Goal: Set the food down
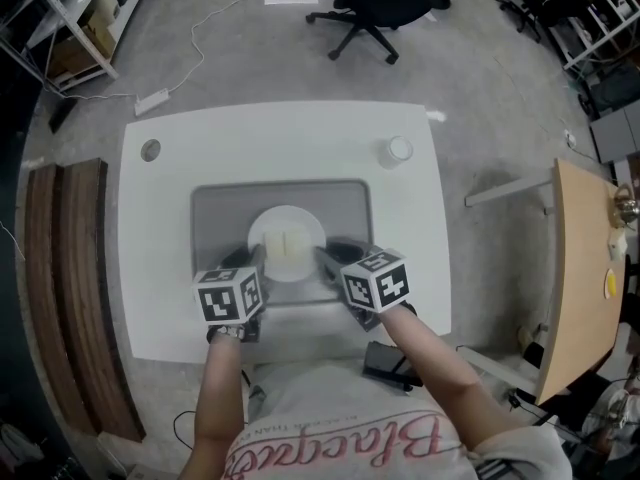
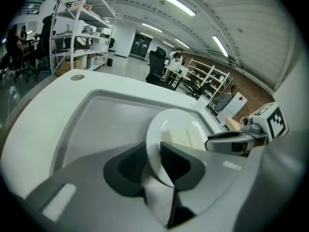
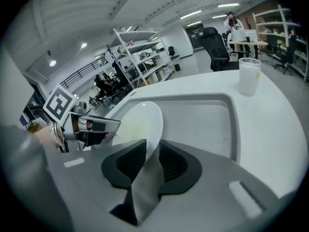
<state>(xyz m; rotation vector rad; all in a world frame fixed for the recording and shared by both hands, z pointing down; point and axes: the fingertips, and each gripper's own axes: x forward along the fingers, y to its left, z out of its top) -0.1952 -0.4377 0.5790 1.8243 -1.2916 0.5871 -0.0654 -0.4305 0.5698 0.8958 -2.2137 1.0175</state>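
The only lettering I can find is pink script on the person's shirt (image 1: 340, 446) at the bottom of the head view. It is upside-down and cut off, so I won't vouch for a reading. The cubes carry only black square markers. The left gripper (image 1: 258, 259) is clamped on the left rim of the white plate (image 1: 287, 230), and the right gripper (image 1: 325, 259) is clamped on the opposite rim. The plate is over the near middle of the grey tray (image 1: 220, 208) on the white table (image 1: 165, 268), but I cannot tell whether it touches the tray. From above, the food (image 1: 286, 246) is two pale slabs side by side. The left gripper view shows the rim pinched between the dark pads of the left gripper (image 2: 154, 161), the slabs (image 2: 186, 137) on the plate (image 2: 166, 124) and the other gripper (image 2: 231, 141) beyond. The right gripper view shows the same pinch (image 3: 152, 161) on the plate (image 3: 140, 122) but no clear food. It alone shows the translucent cup (image 3: 249, 76) side-on, which the head view sees from above.
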